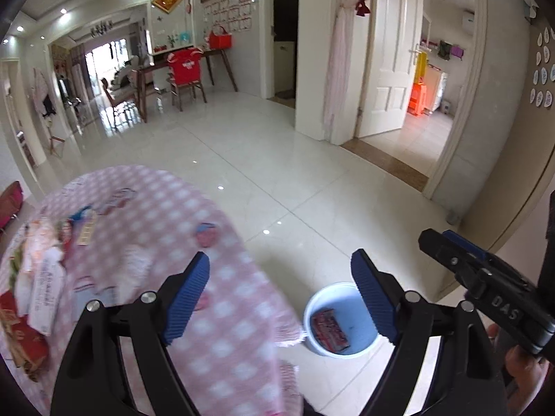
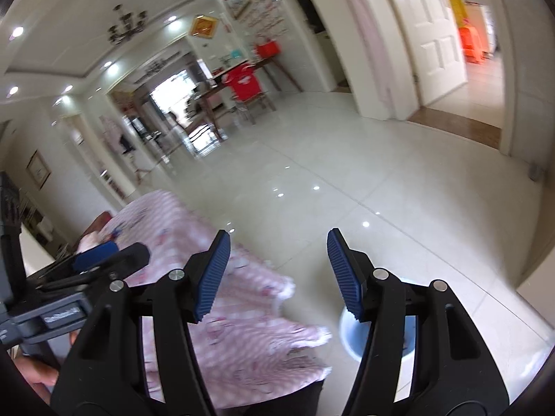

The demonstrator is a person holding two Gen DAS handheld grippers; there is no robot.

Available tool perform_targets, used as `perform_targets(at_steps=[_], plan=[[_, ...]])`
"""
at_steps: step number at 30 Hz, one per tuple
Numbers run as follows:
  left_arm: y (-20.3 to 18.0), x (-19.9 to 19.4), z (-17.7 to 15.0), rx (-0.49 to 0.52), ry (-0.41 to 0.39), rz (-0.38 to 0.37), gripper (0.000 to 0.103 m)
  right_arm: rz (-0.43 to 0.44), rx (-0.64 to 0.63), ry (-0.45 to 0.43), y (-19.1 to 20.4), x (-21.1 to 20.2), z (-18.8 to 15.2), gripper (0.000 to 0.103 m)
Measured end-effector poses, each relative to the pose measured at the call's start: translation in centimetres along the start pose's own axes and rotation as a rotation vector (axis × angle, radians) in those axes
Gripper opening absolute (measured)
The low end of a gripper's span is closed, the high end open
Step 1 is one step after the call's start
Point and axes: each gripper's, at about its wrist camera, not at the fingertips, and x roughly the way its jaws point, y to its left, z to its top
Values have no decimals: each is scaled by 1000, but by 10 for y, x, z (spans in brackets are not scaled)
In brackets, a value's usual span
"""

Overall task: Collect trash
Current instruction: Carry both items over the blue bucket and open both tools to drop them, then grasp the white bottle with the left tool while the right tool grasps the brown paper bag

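Both tools hang empty: left tool (image 1: 280, 298) spread wide, right tool (image 2: 277, 275) partly apart. A red wrapper (image 1: 329, 329) lies in the blue bin (image 1: 341, 294) below them; remaining trash (image 1: 41, 277) sits left on the worktop (image 1: 215, 312). Reaching back carelessly could snag the loose cloth.

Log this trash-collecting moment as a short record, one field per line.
bin: blue bucket on the floor beside the table
in bin: one red wrapper
table: pink checked cloth, papers and packets at its left side
left gripper: open, nothing between the fingers
right gripper: open, nothing between the fingers
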Motion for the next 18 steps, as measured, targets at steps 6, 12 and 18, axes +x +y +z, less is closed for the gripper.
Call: perform_targets(at_steps=[6,12,18], plan=[[60,-10,-7,-46,-3,117,82,91,-86,50,65,23,-12,58],[107,18,-12,-100,52,122,82,126,-141,108,106,58,-22,58],[114,47,-7,-119,96,82,60,124,-152,130,123,79,-20,58]])
